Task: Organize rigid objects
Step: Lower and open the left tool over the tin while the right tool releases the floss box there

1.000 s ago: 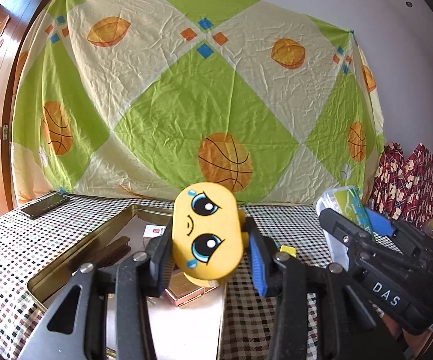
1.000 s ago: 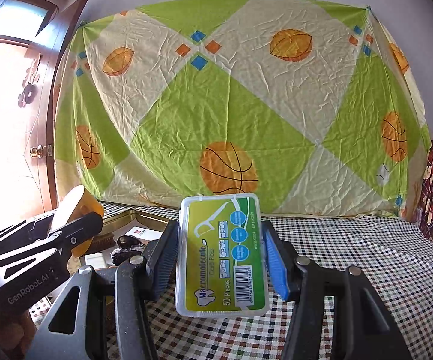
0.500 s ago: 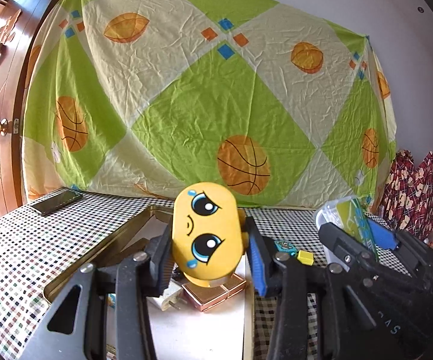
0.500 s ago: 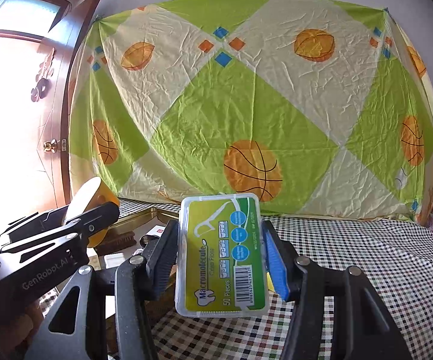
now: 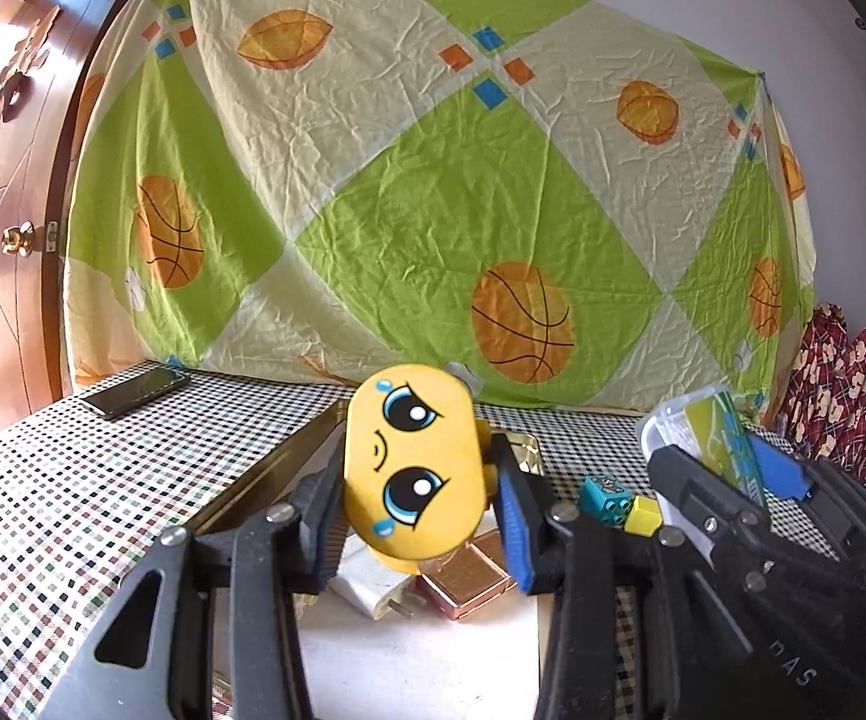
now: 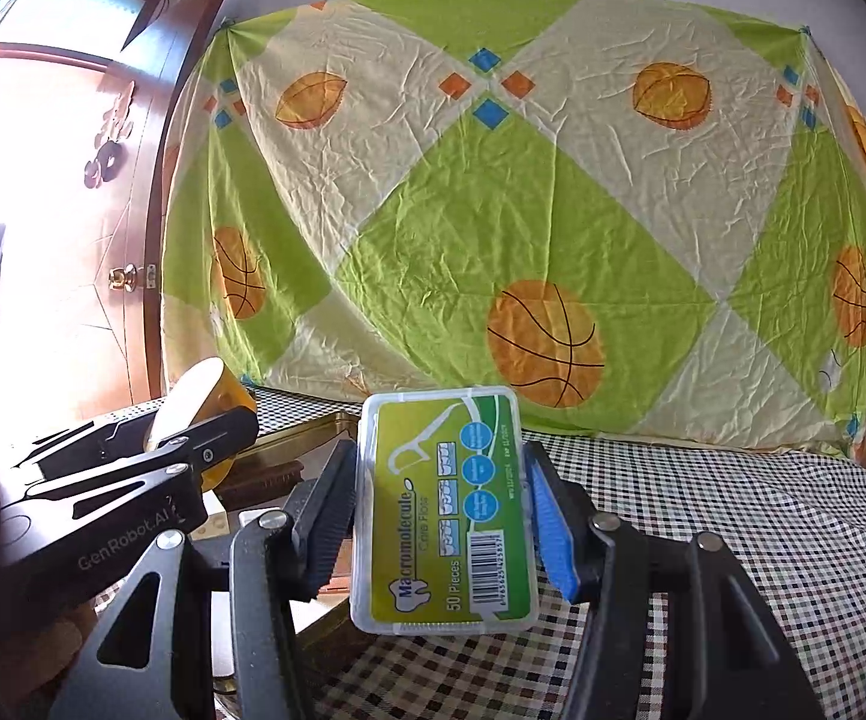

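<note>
Two claws gripping, yellow toy (image 5: 412, 462) hiding tray (image 5: 265, 468), floss box (image 6: 446, 510) upright.

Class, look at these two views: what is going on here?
A person holds a two-finger tool in each hand above a checkered tablecloth. The left tool is shut on a yellow oval case with a cartoon crying face; the right tool is shut on a clear plastic box of dental floss picks with a green label. Both hang over a gold metal tray already holding a copper-coloured box and a white plug.
</note>
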Motion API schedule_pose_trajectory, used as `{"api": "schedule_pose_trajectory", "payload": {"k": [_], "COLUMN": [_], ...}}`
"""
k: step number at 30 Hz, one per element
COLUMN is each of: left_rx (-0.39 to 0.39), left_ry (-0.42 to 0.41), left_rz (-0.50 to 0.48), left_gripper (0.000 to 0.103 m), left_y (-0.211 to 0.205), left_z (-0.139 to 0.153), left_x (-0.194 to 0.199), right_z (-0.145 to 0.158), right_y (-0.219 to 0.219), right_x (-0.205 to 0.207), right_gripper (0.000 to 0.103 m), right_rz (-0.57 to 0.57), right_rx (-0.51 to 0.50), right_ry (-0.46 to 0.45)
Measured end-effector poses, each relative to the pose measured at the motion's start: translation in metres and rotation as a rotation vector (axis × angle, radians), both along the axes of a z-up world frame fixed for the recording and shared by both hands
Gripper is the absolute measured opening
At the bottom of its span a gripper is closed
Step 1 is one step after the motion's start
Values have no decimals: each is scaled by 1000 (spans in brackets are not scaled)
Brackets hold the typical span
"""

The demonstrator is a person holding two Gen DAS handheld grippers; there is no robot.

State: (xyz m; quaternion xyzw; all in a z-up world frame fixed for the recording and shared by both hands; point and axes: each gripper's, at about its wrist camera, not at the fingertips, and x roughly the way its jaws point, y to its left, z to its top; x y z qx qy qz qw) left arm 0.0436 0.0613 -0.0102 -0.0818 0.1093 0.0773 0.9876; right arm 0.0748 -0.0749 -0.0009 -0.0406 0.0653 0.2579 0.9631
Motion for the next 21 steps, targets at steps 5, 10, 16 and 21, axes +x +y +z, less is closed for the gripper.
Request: {"api": "schedule_pose_trajectory", "payload": {"k": [5,10,16,21], "left_rx": [11,8,5,-4], "left_ry": [1,6,7,9], "left_rz": [9,19,33,49], "left_gripper": [42,42,42,42], "left_y": [3,10,17,26], "left_z": [0,0,0,-1], "left_x": [-1,-2,-4,-6], "right_z": [0,-1,-2,-3], "right_y": [6,13,22,32], "right_x": [0,0,-3,-6], "right_gripper": [57,57,57,57], "right_rz": [14,27,41,61], "right_rx": [-10,-17,-29,-45], "right_ry": [0,-1,-4,-4]}}
